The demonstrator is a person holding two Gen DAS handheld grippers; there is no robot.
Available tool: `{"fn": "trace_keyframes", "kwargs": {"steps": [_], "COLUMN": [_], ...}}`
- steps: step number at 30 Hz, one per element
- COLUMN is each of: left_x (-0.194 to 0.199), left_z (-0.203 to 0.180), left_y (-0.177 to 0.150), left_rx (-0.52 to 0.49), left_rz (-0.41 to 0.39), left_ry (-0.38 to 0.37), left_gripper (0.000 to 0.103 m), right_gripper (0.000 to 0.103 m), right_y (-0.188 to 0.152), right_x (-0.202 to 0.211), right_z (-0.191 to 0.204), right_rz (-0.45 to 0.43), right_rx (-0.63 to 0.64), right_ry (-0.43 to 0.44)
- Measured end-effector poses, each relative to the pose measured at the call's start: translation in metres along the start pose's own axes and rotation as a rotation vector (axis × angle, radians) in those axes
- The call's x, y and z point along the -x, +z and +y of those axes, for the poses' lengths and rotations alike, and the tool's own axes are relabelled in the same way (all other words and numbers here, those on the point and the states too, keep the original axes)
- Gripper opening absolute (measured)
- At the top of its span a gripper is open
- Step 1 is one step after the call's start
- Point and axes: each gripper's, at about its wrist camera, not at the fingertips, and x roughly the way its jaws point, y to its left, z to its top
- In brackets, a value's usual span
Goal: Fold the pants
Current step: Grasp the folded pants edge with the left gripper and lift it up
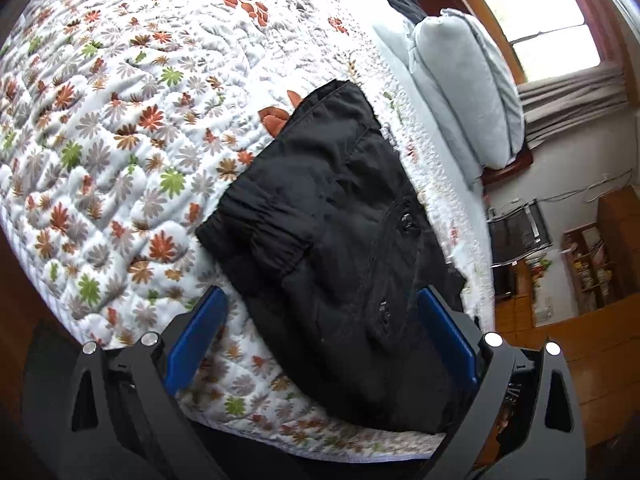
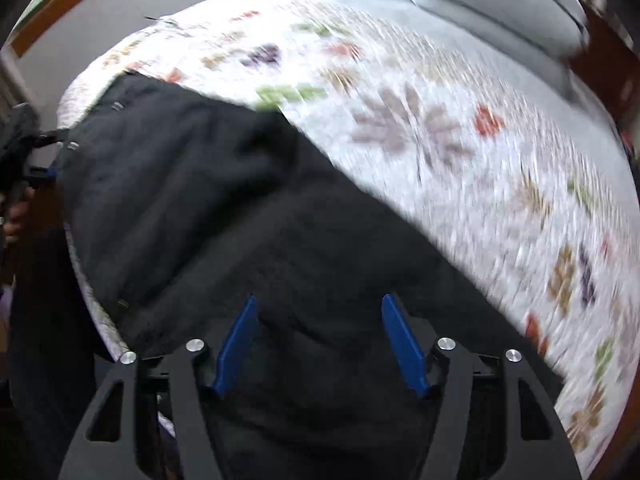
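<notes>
Black pants (image 1: pixel 340 240) lie folded in a compact stack on the flowered quilt (image 1: pixel 120 140) near the bed's edge. My left gripper (image 1: pixel 320 300) is open, its blue fingers (image 1: pixel 196 336) on either side of the stack's near end, holding nothing. In the blurred right wrist view the pants (image 2: pixel 240 220) fill the lower left. My right gripper (image 2: pixel 318 304) is open just above the black cloth, blue fingers (image 2: pixel 404 344) apart, nothing between them. The left gripper also shows in the right wrist view (image 2: pixel 36 152) at the far left edge of the pants.
Pale blue pillows (image 1: pixel 468 92) stand at the head of the bed by a window (image 1: pixel 536 20). Beyond the bed's edge are a wooden floor (image 1: pixel 580 340), a shelf (image 1: pixel 592 264) and a dark chair (image 1: pixel 516 232). The quilt (image 2: pixel 440 140) stretches to the right.
</notes>
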Motion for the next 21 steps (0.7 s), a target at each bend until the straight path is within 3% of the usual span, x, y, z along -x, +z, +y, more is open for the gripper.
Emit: {"fn": "trace_keyframes", "kwargs": {"steps": [3,4,10,15,19,21], "left_x": [-0.001,-0.002,-0.005,-0.003,-0.002,-0.001], "left_z": [0.000,0.000,0.007,0.014,0.021,0.024], "left_y": [0.002,0.003,0.000,-0.002,-0.003,-0.004], "left_rx": [0.028,0.037,0.065,0.106,0.122,0.126], "left_rz": [-0.001,-0.001,-0.014,-0.032,-0.028,-0.025], "left_ry": [-0.033,-0.036,-0.041,-0.084,-0.069,-0.069], "left_gripper": [0.096,0.096,0.096,0.094,0.075,0.071], "right_gripper": [0.070,0.077,0.089,0.093,0.093,0.093], "right_y": [0.047,0.066,0.180,0.248,0.282,0.292], "right_x": [0.027,0.030,0.015,-0.037,-0.087,-0.112], "right_z": [0.014,0.021,0.082,0.139,0.183,0.203], "right_rz": [-0.037,-0.018,0.089,0.215,0.302,0.337], "right_rx": [0.060,0.083,0.223,0.293,0.373,0.395], "right_ry": [0.109,0.171,0.460,0.540,0.571,0.573]}}
